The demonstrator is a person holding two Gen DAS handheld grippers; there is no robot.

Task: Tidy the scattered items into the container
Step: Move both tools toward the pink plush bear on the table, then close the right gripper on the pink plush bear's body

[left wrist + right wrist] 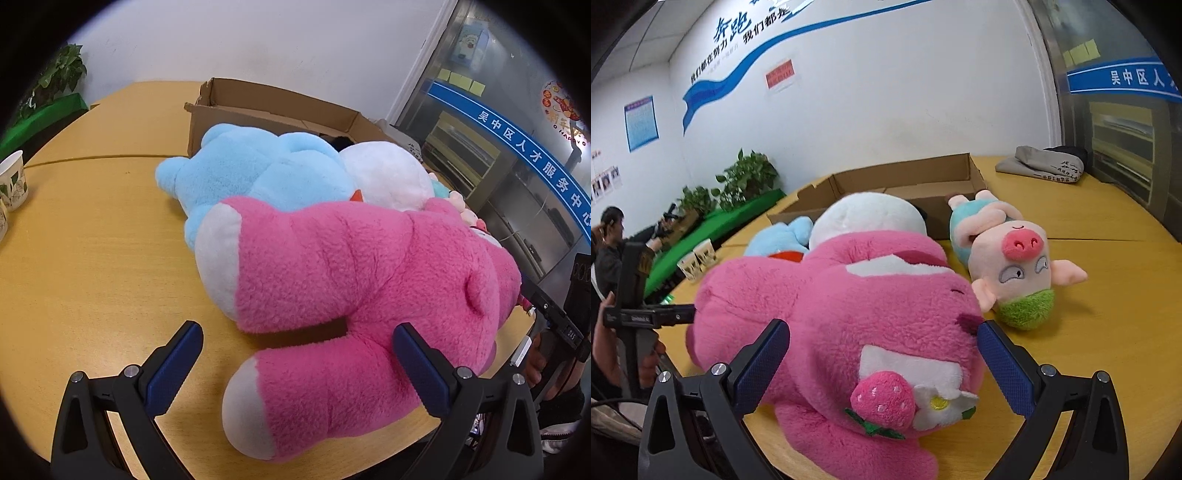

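A big pink plush bear (351, 280) lies on the yellow table (92, 258). My left gripper (295, 354) is open, its fingers on either side of the bear's near leg. My right gripper (882, 354) is open around the bear's head (868, 314), which has a strawberry and a flower on it. Behind the bear lie a light blue plush (251, 173) and a white plush (388, 173). A small pink pig plush (1008, 254) lies to the bear's right in the right wrist view. The open cardboard box (266, 110) stands behind the toys and also shows in the right wrist view (923, 181).
Paper cups (13, 181) stand at the table's left edge. Potted plants (746, 177) on a green ledge line the wall. A folded grey bag (1041, 166) lies at the table's far right. A glass partition (498, 147) stands to the right. A seated person (609, 243) is at far left.
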